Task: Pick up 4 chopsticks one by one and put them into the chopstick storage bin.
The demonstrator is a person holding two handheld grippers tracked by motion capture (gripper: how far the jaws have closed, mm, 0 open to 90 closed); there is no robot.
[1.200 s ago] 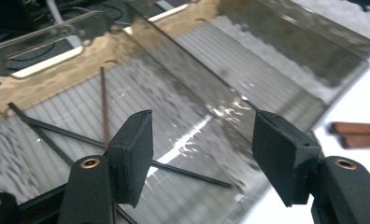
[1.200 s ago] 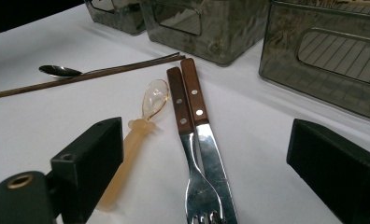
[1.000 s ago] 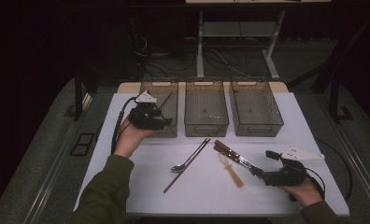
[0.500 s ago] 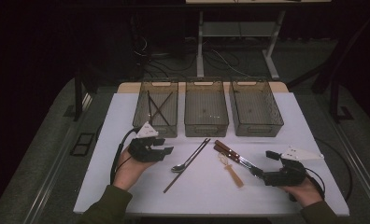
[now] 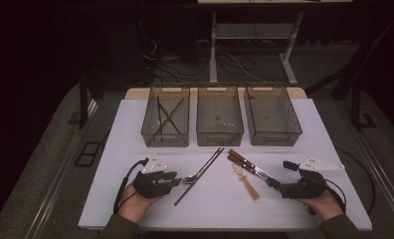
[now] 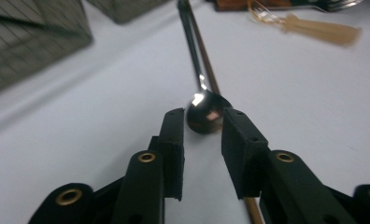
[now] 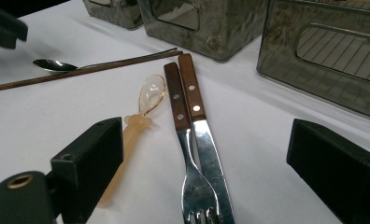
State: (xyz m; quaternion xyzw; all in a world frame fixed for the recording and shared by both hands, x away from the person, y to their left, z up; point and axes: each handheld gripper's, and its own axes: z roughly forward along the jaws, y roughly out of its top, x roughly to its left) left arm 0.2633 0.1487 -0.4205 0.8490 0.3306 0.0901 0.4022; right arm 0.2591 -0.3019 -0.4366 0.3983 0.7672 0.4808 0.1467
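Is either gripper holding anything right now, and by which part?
Nothing held. The left gripper, jaws just closing, brackets the spoon bowl without gripping; the right gripper is open.

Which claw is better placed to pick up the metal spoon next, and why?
Left. The left claw has just been closing, its jaws flanking the metal spoon bowl without yet pressing it. The right claw stands open over the fork and knife.

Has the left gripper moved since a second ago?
Yes. The left gripper came down from the left grey mesh bin toward the metal spoon, jaws closing.
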